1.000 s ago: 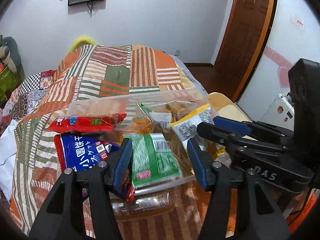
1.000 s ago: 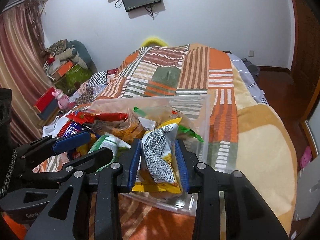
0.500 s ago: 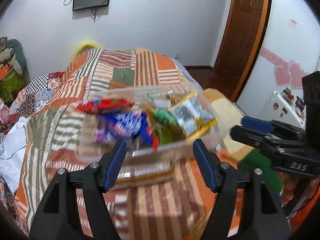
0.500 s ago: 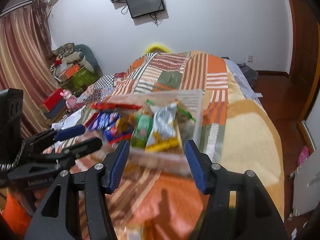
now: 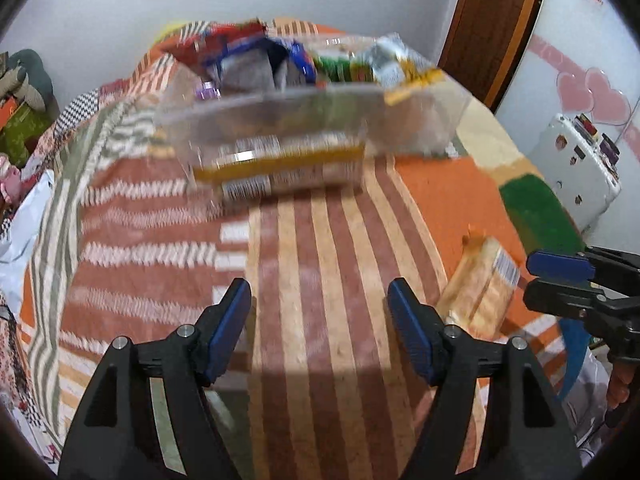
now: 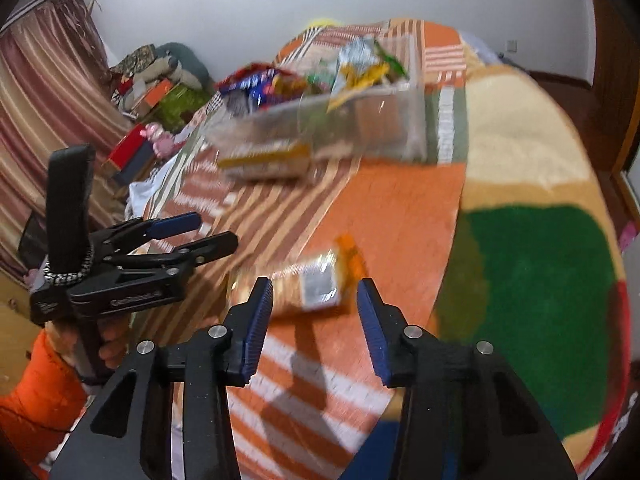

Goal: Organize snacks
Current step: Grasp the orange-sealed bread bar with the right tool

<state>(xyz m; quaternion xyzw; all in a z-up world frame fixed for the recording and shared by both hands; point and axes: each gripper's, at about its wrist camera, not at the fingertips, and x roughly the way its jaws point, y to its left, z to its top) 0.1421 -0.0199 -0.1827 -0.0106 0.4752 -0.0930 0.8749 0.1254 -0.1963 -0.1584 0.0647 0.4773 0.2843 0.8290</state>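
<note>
A clear plastic bin (image 5: 408, 120) holding several snack packets stands on the striped bedspread (image 5: 320, 264), far ahead of both grippers; it also shows in the right wrist view (image 6: 384, 128). A loose orange cracker packet (image 6: 308, 282) lies on the bedspread just ahead of my right gripper (image 6: 314, 314), which is open and empty. The packet shows in the left wrist view (image 5: 480, 288) to the right. My left gripper (image 5: 320, 320) is open and empty over bare bedspread. The right gripper (image 5: 560, 280) appears at the left view's right edge, the left gripper (image 6: 208, 232) at the right view's left.
A wooden door (image 5: 492, 28) and a white appliance (image 5: 580, 168) stand to the right of the bed. Striped curtains (image 6: 48, 112), boxes and soft toys (image 6: 160, 80) sit to the left. The bed's edge drops off on the right (image 6: 592, 216).
Both grippers have pulled back and tilted down, away from the bin. The right gripper let go of the packet it held in the bin and now sits open over a loose cracker packet.
</note>
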